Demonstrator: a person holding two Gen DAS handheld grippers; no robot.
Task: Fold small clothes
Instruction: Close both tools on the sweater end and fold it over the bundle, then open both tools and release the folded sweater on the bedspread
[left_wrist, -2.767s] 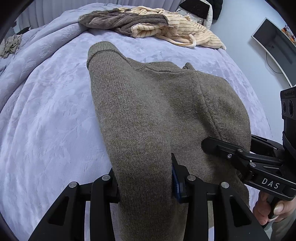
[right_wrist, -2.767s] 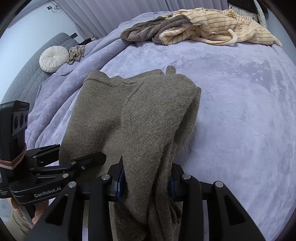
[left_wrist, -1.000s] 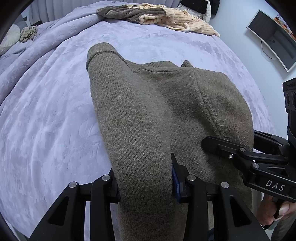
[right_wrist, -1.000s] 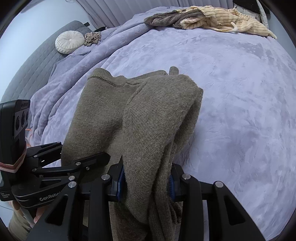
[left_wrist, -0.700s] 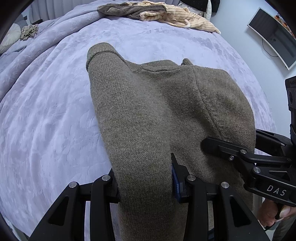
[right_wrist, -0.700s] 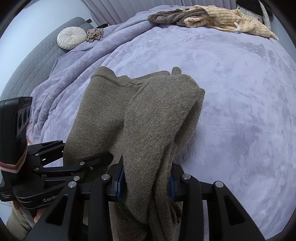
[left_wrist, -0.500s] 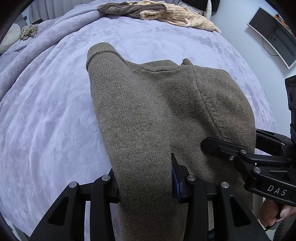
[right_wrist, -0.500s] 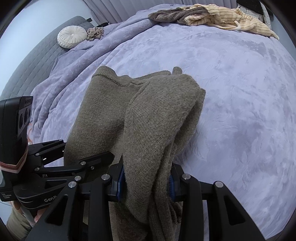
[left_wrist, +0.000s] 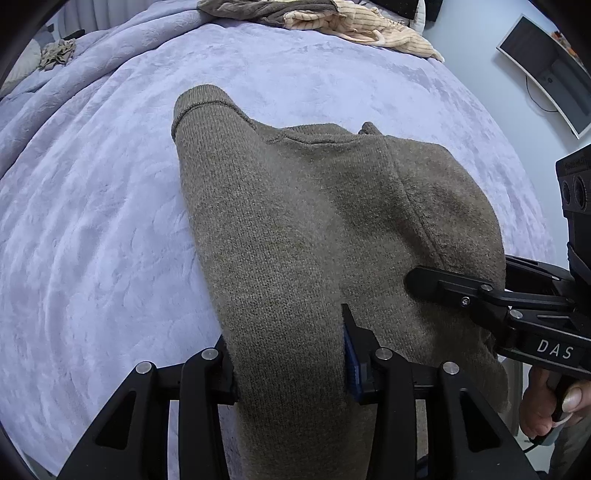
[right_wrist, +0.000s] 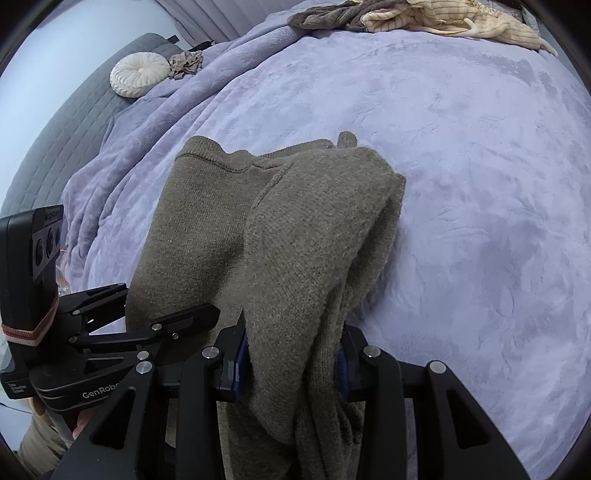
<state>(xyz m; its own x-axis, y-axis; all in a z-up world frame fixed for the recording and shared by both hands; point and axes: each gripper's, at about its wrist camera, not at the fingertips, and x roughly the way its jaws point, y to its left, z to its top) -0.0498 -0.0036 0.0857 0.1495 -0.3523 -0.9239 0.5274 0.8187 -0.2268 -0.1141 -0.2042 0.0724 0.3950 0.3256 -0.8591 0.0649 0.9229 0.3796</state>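
An olive-brown knitted sweater (left_wrist: 314, 229) is held up over the lilac bed, its far edge draped forward. My left gripper (left_wrist: 288, 354) is shut on the sweater's left part; thick folds fill the space between its jaws. My right gripper (right_wrist: 291, 354) is shut on the sweater (right_wrist: 280, 229) at its right part, with bunched fabric hanging below the jaws. The right gripper also shows at the right of the left wrist view (left_wrist: 480, 295), and the left gripper at the left of the right wrist view (right_wrist: 155, 321). The two grippers are side by side.
The lilac plush blanket (left_wrist: 92, 221) covers the bed. A pile of cream striped and brown clothes (left_wrist: 332, 18) lies at the far edge. A round white cushion (right_wrist: 138, 74) and a small crumpled cloth (right_wrist: 186, 62) lie far left. A wall monitor (left_wrist: 546, 70) is at right.
Both grippers, still shut on the sweater, have drawn back and up; the far clothes pile sits farther away and higher in view. The grips are unchanged.
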